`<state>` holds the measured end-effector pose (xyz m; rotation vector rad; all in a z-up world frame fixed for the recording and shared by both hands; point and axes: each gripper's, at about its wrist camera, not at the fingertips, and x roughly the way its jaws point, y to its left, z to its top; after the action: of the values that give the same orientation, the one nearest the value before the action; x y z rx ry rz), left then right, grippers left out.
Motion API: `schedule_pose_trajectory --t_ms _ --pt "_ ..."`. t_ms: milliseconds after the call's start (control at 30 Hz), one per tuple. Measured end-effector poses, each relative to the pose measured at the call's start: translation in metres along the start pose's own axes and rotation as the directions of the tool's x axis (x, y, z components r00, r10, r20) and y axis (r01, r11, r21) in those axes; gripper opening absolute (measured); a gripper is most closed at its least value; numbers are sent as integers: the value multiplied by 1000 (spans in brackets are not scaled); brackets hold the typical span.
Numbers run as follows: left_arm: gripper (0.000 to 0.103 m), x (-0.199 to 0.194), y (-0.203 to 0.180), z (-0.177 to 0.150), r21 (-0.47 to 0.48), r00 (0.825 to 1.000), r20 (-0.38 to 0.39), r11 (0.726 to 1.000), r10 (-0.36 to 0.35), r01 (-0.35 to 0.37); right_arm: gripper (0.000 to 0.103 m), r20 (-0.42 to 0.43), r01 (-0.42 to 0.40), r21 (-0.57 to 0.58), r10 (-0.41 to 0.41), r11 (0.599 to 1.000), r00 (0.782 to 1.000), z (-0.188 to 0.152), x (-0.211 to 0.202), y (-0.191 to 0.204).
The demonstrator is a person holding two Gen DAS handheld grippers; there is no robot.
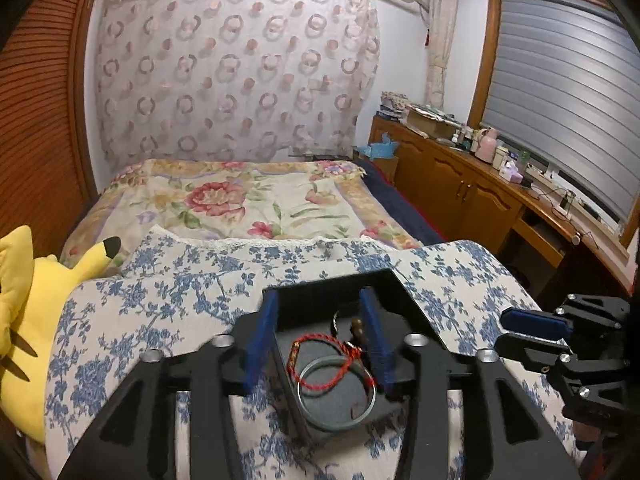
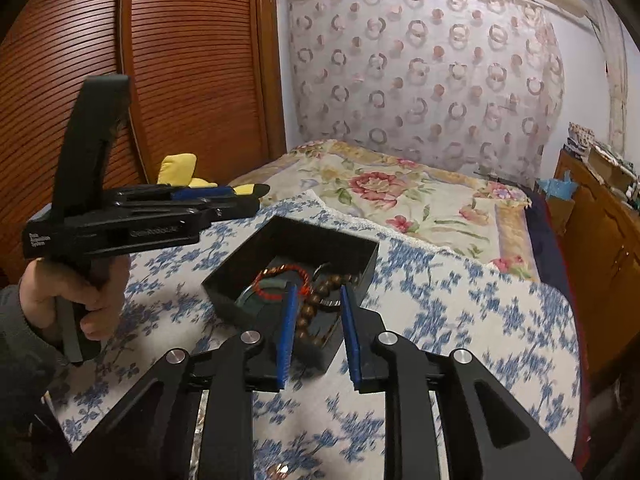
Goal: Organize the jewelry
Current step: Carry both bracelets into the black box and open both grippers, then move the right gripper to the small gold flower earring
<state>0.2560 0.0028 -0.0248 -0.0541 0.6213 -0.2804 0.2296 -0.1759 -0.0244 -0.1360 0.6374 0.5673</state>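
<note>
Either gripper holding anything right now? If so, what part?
Nothing is held. The left gripper is open over the black box, pads clear of the jewelry. The right gripper is open around the brown bead bracelet, not pressing on it.

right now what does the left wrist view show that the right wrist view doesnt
Only the left wrist view shows the shuttered window, the cluttered wooden counter beneath it, and most of the yellow plush toy.

Only the right wrist view shows the hand gripping the left gripper's handle, and the brown bead bracelet lying plainly in the box.

Both show the black box on the blue floral cloth, holding the red cord bracelet and grey bangle, plus the floral bedspread and patterned curtain. Each gripper's blue fingers stand apart, pressing on nothing.
</note>
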Motion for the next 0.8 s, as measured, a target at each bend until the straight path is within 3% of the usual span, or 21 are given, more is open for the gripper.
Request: schedule_pose_trajectory --t_ms 200,333,800 --pt "81 -31 -10 -19 35 1000 18 999 13 -14 24 5 -20 12 20 1000 1000 -22 -20 13" --pt "95 -53 -19 -28 68 999 21 997 26 -28 40 7 -22 3 22 1000 1000 -30 -32 21" --pt "95 -104 -23 -82 64 999 5 997 39 -40 54 -3 -11 35 11 999 1000 -71 -69 31"
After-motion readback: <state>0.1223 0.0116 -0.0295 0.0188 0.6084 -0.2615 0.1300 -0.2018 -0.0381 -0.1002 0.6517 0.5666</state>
